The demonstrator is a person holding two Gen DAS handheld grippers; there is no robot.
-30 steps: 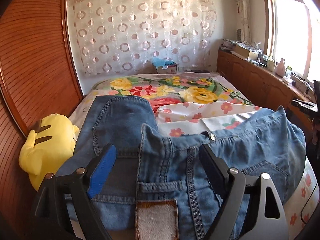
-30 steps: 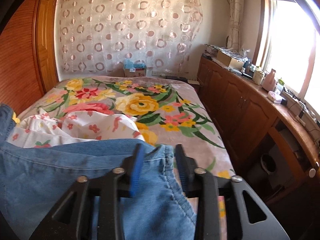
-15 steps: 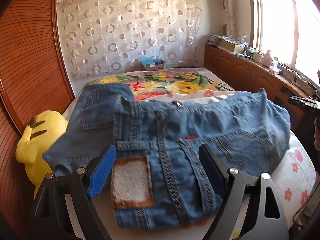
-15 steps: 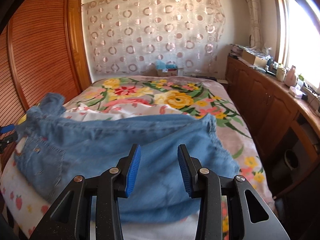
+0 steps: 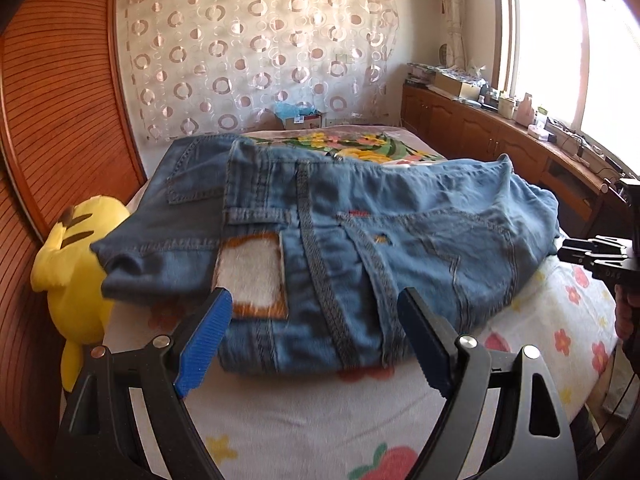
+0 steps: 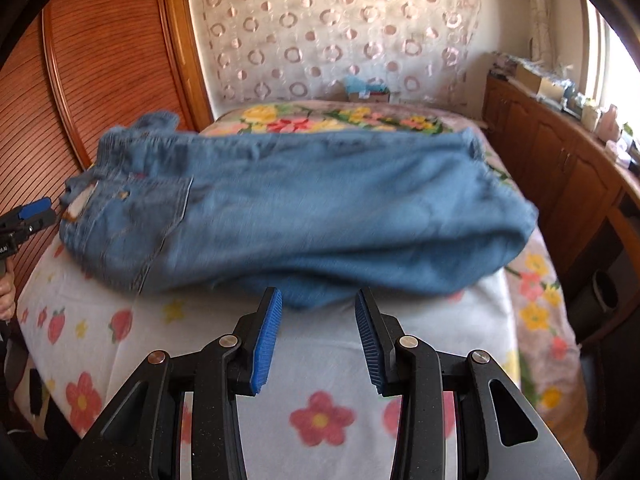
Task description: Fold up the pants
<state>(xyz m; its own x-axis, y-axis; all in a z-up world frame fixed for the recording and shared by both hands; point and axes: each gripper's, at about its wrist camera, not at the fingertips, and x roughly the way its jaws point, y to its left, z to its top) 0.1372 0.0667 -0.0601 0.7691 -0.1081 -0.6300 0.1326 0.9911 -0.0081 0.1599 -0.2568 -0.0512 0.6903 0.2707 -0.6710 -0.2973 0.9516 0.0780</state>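
Blue denim pants (image 5: pixel 360 240) lie folded in a bundle across the near part of the bed, waistband and a white-and-brown patch (image 5: pixel 252 276) facing the left wrist view. My left gripper (image 5: pixel 316 336) stands wide open just in front of the waistband edge, nothing between its fingers. In the right wrist view the pants (image 6: pixel 304 212) stretch across the bed, slightly blurred. My right gripper (image 6: pixel 318 336) is open, held back from the near edge of the denim, holding nothing. Each gripper shows at the edge of the other's view.
The bed carries a white sheet with flowers and strawberries (image 6: pixel 320 420) over a floral blanket (image 6: pixel 340 118). A yellow plush toy (image 5: pixel 76 276) sits at the bed's left edge by a wooden slatted panel (image 5: pixel 52 100). Wooden cabinets (image 6: pixel 560 160) line the right side under a window.
Both grippers have let go of the pants and pulled back toward me. The pants dropped from a raised, held position onto the bed and now lie flat in a folded bundle.
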